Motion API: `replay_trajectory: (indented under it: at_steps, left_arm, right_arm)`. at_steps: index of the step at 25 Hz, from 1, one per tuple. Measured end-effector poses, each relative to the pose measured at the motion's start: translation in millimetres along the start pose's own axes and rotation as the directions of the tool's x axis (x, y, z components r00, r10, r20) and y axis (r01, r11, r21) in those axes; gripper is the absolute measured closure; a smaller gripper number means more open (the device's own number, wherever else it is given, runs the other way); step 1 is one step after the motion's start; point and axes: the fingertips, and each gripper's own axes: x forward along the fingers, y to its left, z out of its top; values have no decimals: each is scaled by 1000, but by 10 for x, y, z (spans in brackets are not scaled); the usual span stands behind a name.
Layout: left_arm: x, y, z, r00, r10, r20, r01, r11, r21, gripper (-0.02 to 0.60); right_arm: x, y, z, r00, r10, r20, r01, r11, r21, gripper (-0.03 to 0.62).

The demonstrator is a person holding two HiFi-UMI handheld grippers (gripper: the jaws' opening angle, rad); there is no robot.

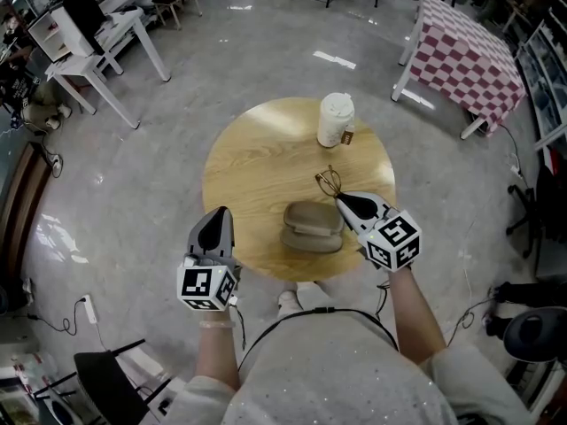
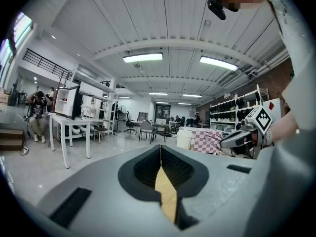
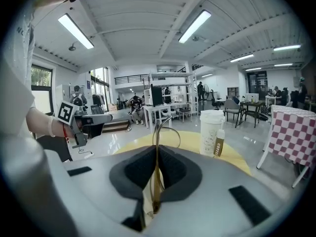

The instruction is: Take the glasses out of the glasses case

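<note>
A taupe glasses case [image 1: 312, 228] lies near the front of the round wooden table [image 1: 257, 166]. Its two halves sit one over the other. My right gripper [image 1: 339, 199] hangs just right of the case, shut on thin wire-framed glasses [image 1: 329, 182]. The glasses stick out past its tips above the tabletop. In the right gripper view the wire frame [image 3: 156, 137] stands pinched between the pads of the right gripper [image 3: 155, 169]. My left gripper [image 1: 221, 212] is over the table's front left edge, shut with nothing in it. Its pads [image 2: 161, 154] meet in the left gripper view.
A white lidded cup [image 1: 335, 118] with a brown coffee sachet [image 1: 348, 136] stands at the table's far side. A checked-cloth table [image 1: 469, 56] is at the back right and white desks [image 1: 97, 51] are at the back left. Office chairs [image 1: 532, 326] flank me.
</note>
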Motion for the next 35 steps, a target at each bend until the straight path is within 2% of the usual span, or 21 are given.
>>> replay_trajectory:
  at_steps: [13,35]
  left_arm:
    - [4,4,123,999,7,31,-7,1000,16,577]
    - [-31,116,326,996,26,81,-30,999,41,577]
  right_arm:
    - [-87,-95,159,997,-33,76,32,999,20,576]
    - [-162,-229,412,975,-89,202,71,993,95,576]
